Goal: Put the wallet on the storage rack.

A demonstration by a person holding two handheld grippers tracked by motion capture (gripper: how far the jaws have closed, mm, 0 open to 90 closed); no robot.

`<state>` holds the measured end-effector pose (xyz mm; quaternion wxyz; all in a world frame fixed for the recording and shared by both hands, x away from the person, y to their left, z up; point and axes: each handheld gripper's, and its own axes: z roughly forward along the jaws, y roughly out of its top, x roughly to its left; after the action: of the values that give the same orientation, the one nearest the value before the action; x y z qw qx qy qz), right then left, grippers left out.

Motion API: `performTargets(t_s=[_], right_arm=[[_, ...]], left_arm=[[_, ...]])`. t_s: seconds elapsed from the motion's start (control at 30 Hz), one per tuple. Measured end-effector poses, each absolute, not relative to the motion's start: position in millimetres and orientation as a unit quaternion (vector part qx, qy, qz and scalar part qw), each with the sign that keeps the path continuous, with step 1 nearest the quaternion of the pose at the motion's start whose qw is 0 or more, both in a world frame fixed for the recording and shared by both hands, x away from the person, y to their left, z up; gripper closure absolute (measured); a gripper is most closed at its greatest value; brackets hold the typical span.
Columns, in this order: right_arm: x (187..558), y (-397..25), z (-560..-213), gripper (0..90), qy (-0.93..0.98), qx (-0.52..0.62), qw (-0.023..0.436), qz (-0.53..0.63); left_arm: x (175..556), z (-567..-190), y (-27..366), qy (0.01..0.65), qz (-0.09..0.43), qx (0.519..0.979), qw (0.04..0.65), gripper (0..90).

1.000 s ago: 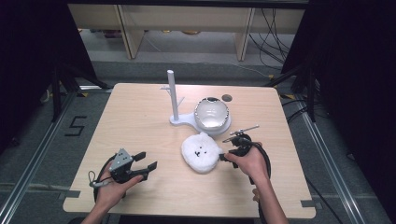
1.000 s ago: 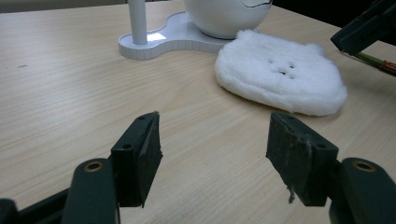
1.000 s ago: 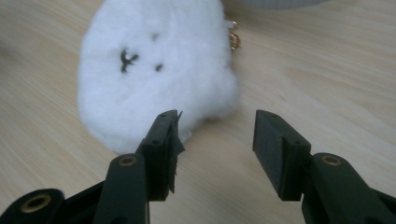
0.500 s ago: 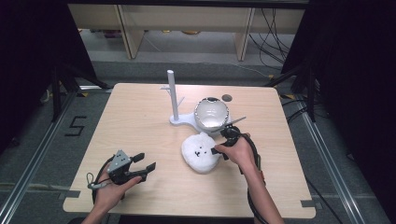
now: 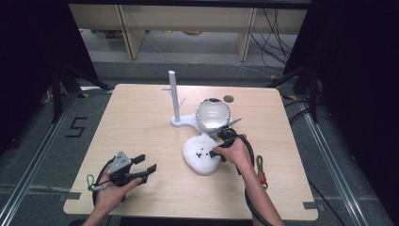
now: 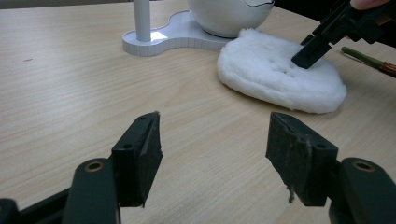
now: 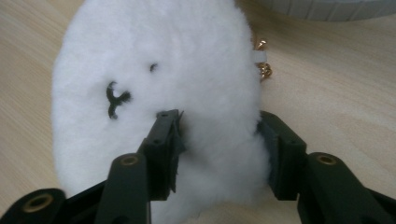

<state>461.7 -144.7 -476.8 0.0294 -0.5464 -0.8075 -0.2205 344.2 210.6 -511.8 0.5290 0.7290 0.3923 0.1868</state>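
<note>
Pale wooden worktop (image 5: pixel 141 127) carries a white stand with an upright post (image 5: pixel 174 96) and a shiny round dome (image 5: pixel 212 114) beyond the right tongs (image 5: pixel 220 147), whose jaws stand apart on either side of the near edge of a fluffy white plush pad with a small stitched black face (image 7: pixel 154 84), one jaw pressed into the pile, not visibly clamped. The left tongs (image 6: pixel 212 154) hover wide open and empty over bare wood, the pad ahead of them and to their right. Closing now may pinch only loose fur, so I judge the soft pad could slip free or drag against the stand's base just beyond.
</note>
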Motion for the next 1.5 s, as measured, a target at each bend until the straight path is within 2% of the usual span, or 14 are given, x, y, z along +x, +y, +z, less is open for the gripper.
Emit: performTargets(t_s=[0.2, 0.43, 0.77, 0.97, 1.5], right_arm=[[462, -147, -479, 70.6, -0.822, -0.519, 0.011, -0.233], [460, -150, -478, 77.7, -0.823, -0.508, 0.012, -0.253], [446, -148, -469, 80.4, -0.846, -0.465, -0.039, -0.259], [429, -153, -450, 80.7, -0.853, -0.418, -0.079, -0.301], [403, -171, -414, 80.7, -0.845, -0.381, -0.147, -0.344]], left_arm=[[344, -514, 210, 0.393, 0.184, 0.729, 0.530, 34.9], [344, -515, 209, 0.391, 0.182, 0.729, 0.532, 35.0], [344, -515, 211, 0.391, 0.182, 0.727, 0.534, 35.0], [343, -515, 210, 0.395, 0.181, 0.728, 0.530, 35.1], [342, -516, 210, 0.398, 0.179, 0.725, 0.533, 35.5]])
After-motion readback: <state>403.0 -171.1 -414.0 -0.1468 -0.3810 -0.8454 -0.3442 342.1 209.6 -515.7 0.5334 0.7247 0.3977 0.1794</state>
